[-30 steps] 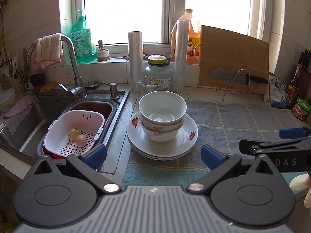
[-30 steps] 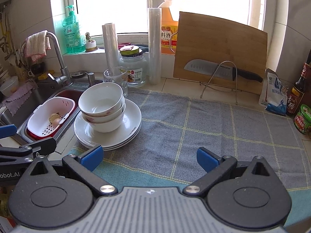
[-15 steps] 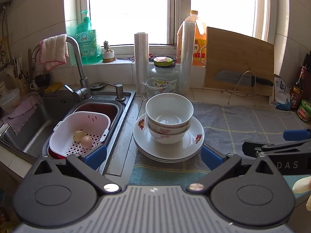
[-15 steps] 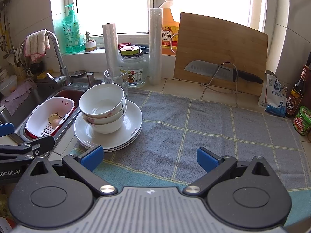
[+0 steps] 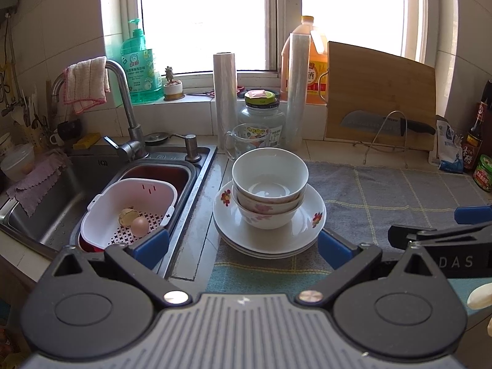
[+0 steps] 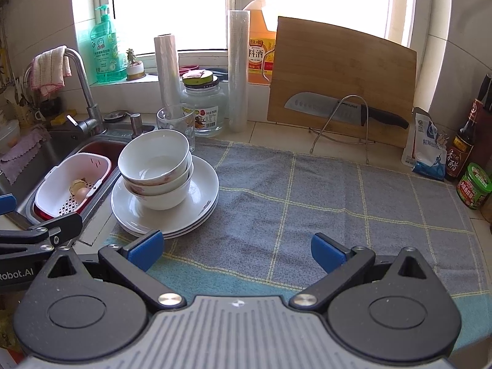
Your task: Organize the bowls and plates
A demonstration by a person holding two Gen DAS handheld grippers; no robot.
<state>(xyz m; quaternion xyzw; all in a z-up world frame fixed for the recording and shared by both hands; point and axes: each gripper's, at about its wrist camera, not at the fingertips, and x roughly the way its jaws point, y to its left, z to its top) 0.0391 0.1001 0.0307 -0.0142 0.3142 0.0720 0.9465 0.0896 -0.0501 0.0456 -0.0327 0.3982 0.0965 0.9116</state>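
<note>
Strong daylight pours through the window [image 5: 203, 21] behind the counter [image 6: 307, 132], whose panes are blown out to pure white. Below the window, the bowls [image 5: 270, 184] and plates [image 5: 270, 233] catch soft glare. Focus is sharp throughout. Fisheye distortion bends the window frame and tiled walls, and the corners darken, perhaps from vignetting.

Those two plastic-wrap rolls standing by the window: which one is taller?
The taller roll stands right of the glass jar, in front of the orange bottle. The shorter roll stands left of the jar, behind the glass cup.
</note>
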